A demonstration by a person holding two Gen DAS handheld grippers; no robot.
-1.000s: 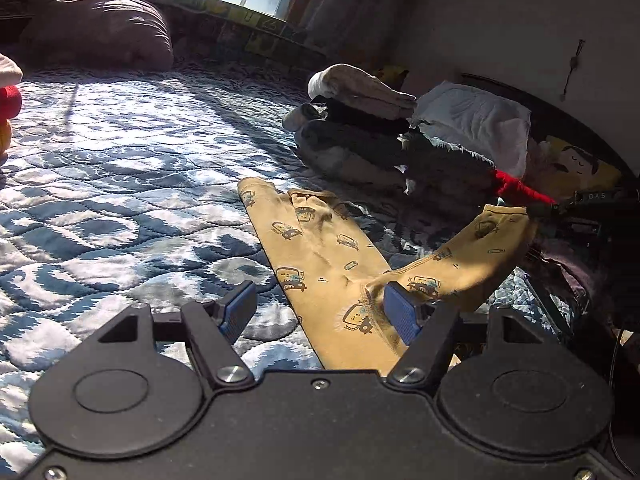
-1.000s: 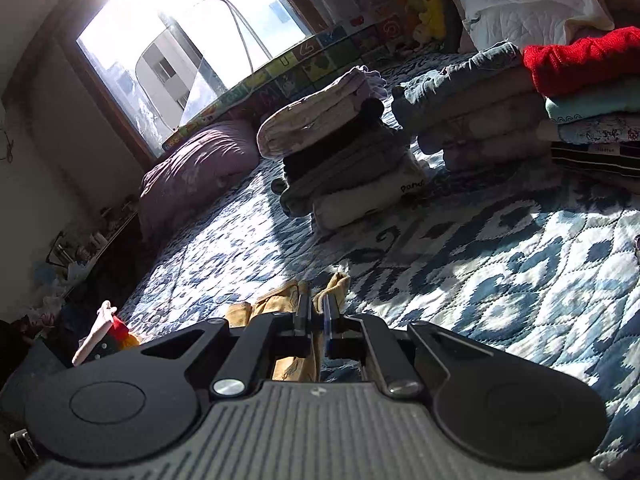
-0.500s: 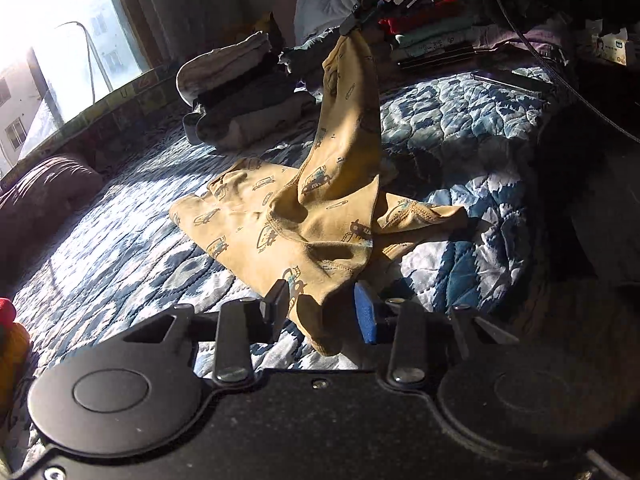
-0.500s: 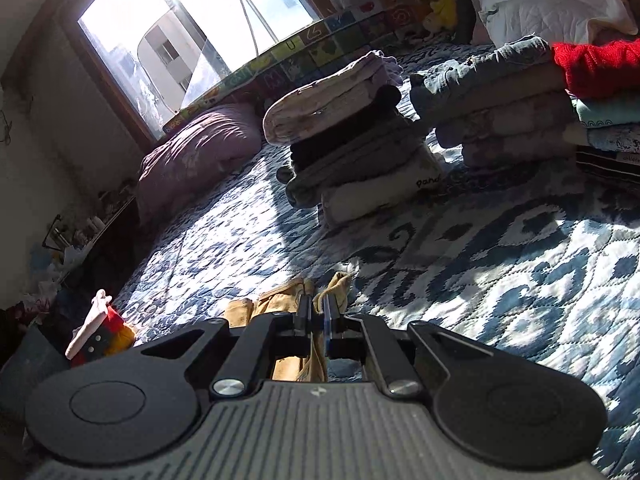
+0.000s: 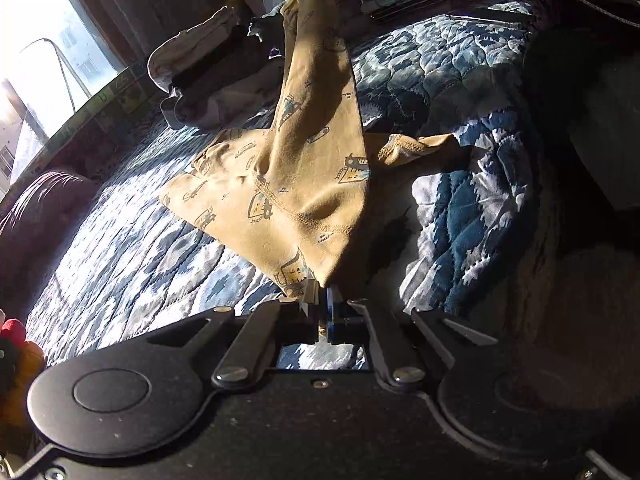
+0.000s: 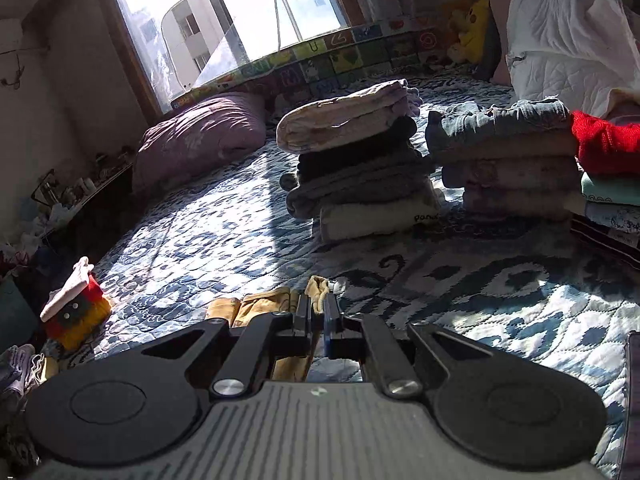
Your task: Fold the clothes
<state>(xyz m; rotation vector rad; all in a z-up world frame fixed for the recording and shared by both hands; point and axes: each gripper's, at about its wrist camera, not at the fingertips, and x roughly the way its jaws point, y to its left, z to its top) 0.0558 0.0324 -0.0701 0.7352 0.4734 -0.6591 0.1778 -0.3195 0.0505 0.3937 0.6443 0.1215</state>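
A big bed [image 6: 500, 292] fills the room, covered with a blue and white quilt with swirly shapes. Sun comes in through a wide window [image 6: 224, 20] at the far end. A purple pillow [image 6: 200, 136] lies under the window.

Stacks of folded clothes [image 6: 360, 168] sit on the far side of the bed, one stack beside the next. A red sweater [image 6: 604, 144] lies on top of the stack at the right. A white bundle [image 6: 568, 36] rests behind them.

The yellow pants [image 5: 296, 184] with little truck pictures lie partly on the quilt, near the edge of the bed. One leg is pulled up high and tight toward the top of the left view. The other leg lies flat on the quilt.

The left tongs [image 5: 320, 304] are closed tight on a corner of the yellow pants, down low. The right tongs [image 6: 316, 316] are closed too, pinching a bit of the same yellow cloth, and more of it hangs below them.

A small red and yellow toy [image 6: 74, 304] sits at the left side of the bed.
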